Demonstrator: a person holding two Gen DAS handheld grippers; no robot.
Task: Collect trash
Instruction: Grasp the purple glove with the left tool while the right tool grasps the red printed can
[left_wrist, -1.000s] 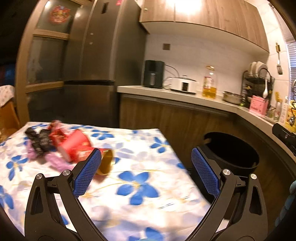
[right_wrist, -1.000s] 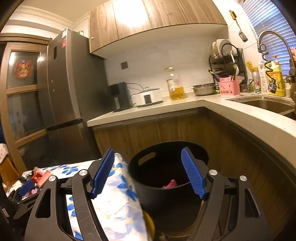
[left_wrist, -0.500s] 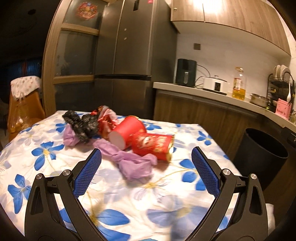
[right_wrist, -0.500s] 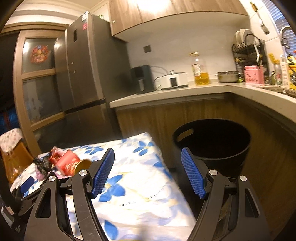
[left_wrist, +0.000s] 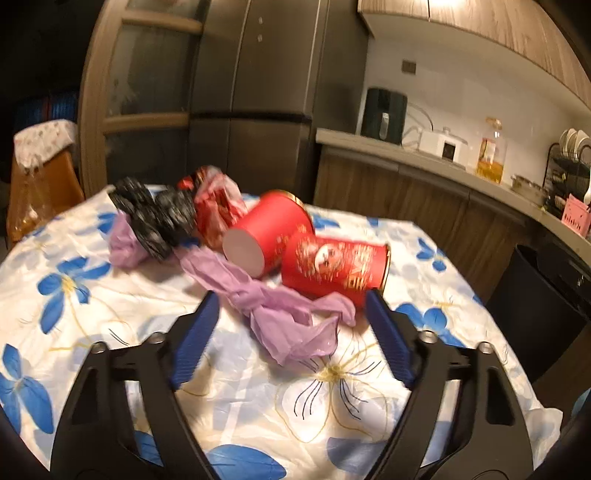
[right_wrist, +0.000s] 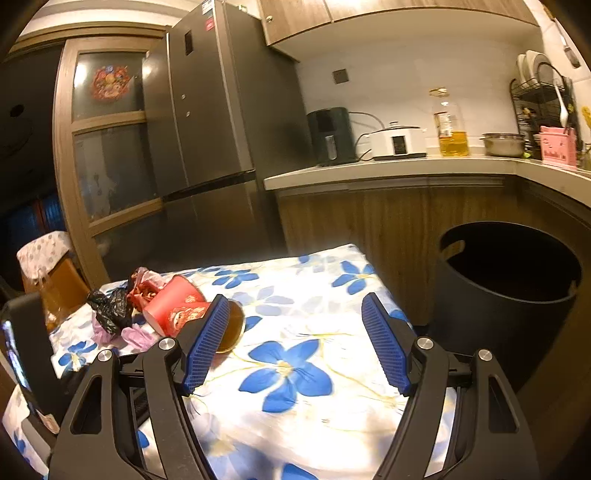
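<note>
Trash lies in a heap on the flowered tablecloth (left_wrist: 92, 295): two red paper cups on their sides (left_wrist: 269, 232) (left_wrist: 332, 266), a crumpled purple plastic bag (left_wrist: 291, 328), a black bag (left_wrist: 155, 218) and a red wrapper (left_wrist: 218, 199). My left gripper (left_wrist: 291, 294) hovers low over the cloth and its jaws are closing. The near end of the purple bag lies between the blue pads, which do not touch it. My right gripper (right_wrist: 294, 298) is open over bare cloth to the right of the heap. Its left finger hides part of one red cup (right_wrist: 173, 299).
A black round bin (right_wrist: 506, 280) stands on the floor right of the table, against the wooden counter (right_wrist: 406, 173). A dark fridge (right_wrist: 207, 129) rises behind the table, and a chair with an orange bag (left_wrist: 40, 184) stands at the far left.
Both views have swung left, away from the bin and onto the table. The left gripper has dropped closer to the trash heap and its jaws have narrowed around the purple bag's end.
</note>
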